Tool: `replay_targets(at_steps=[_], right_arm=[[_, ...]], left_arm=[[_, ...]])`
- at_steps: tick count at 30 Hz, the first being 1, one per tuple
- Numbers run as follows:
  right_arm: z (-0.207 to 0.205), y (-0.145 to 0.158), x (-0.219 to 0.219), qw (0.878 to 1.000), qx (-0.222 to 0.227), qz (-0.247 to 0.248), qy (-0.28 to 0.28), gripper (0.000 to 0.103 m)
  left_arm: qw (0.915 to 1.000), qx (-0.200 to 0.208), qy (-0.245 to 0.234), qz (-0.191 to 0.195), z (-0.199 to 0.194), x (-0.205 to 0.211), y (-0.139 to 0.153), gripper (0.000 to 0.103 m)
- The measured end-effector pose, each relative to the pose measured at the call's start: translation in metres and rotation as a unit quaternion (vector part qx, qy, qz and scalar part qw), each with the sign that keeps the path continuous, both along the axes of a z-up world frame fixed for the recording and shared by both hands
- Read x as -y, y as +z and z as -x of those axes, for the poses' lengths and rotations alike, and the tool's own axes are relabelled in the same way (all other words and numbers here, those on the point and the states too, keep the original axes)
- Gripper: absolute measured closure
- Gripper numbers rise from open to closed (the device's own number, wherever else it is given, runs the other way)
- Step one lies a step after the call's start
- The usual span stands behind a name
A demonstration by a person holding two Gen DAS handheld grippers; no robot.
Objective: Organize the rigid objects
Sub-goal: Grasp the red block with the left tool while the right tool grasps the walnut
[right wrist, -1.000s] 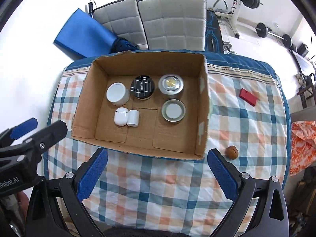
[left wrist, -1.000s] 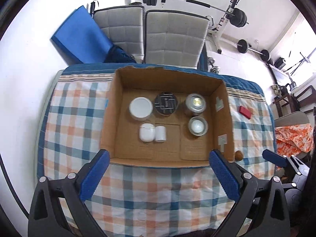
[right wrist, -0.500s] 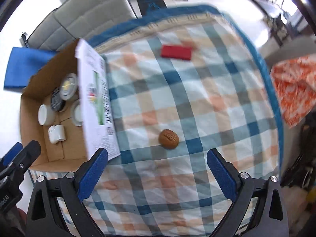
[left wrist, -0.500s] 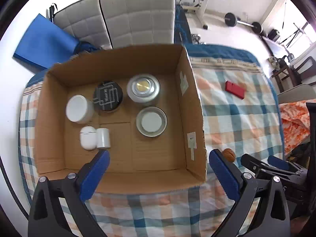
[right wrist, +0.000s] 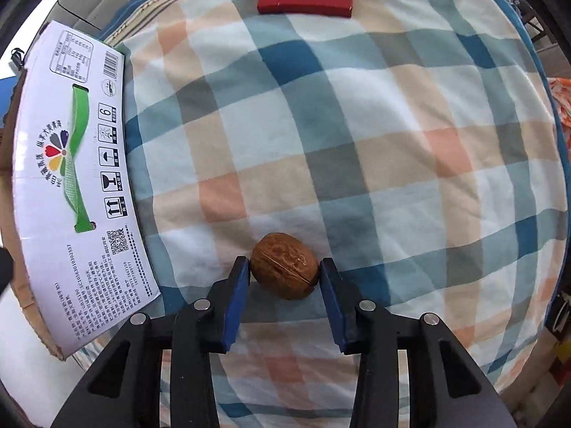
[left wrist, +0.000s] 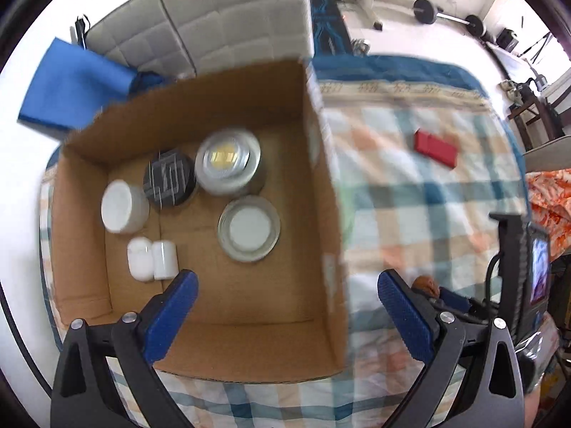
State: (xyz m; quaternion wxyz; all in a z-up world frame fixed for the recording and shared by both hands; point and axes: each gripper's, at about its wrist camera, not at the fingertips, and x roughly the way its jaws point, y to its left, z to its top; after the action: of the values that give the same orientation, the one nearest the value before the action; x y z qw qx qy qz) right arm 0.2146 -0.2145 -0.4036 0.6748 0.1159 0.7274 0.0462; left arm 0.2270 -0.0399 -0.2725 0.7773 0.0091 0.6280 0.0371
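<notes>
Left wrist view: left gripper (left wrist: 285, 294) is held with jaws spread wide and empty above the cardboard box (left wrist: 323, 185). Five blurred items are seen on the box floor: white jar (left wrist: 123, 207), black lid (left wrist: 169, 180), silver tin (left wrist: 228, 162), shallow round tin (left wrist: 249, 228), and what may be an earbud case (left wrist: 152, 259). Red block (left wrist: 435, 149) lies on the checked cloth (left wrist: 410, 196) outside.

Right wrist view: right gripper (right wrist: 284, 273) is lowered around the walnut (right wrist: 284, 265), resting on the cloth just beside the box's printed wall; both pads (right wrist: 239, 285) are seen at its sides, though full contact cannot be confirmed.
</notes>
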Motion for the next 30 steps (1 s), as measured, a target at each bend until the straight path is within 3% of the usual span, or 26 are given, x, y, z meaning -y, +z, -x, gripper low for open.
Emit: replay_targets(at_steps=[4, 8, 18, 25, 30], right_arm=[[-0.006, 0.025, 0.027, 1.000, 0.021, -0.004, -0.010, 0.061], [-0.020, 0.041, 0.065, 0.999, 0.037, 0.002, -0.030, 0.061], [-0.088, 0.024, 0.141, 0.996, 0.038, 0.021, -0.083, 0.061], [-0.118, 0.006, 0.153, 0.996, 0.031, 0.022, -0.085, 0.061], [-0.133, -0.004, 0.156, 0.996, 0.026, 0.018, -0.084, 0.060]], left_arm=[[0.9993, 0.028, -0.022, 0.009, -0.018, 0.030, 0.025, 0.000], [0.9983, 0.027, -0.048, 0.020, -0.050, 0.066, 0.022, 0.000], [0.9927, -0.058, -0.088, 0.057, -0.138, 0.133, -0.056, 0.000], [0.9854, -0.119, -0.112, 0.049, -0.176, 0.165, -0.109, 0.000], [0.9819, -0.140, -0.120, 0.042, -0.186, 0.176, -0.131, 0.002]])
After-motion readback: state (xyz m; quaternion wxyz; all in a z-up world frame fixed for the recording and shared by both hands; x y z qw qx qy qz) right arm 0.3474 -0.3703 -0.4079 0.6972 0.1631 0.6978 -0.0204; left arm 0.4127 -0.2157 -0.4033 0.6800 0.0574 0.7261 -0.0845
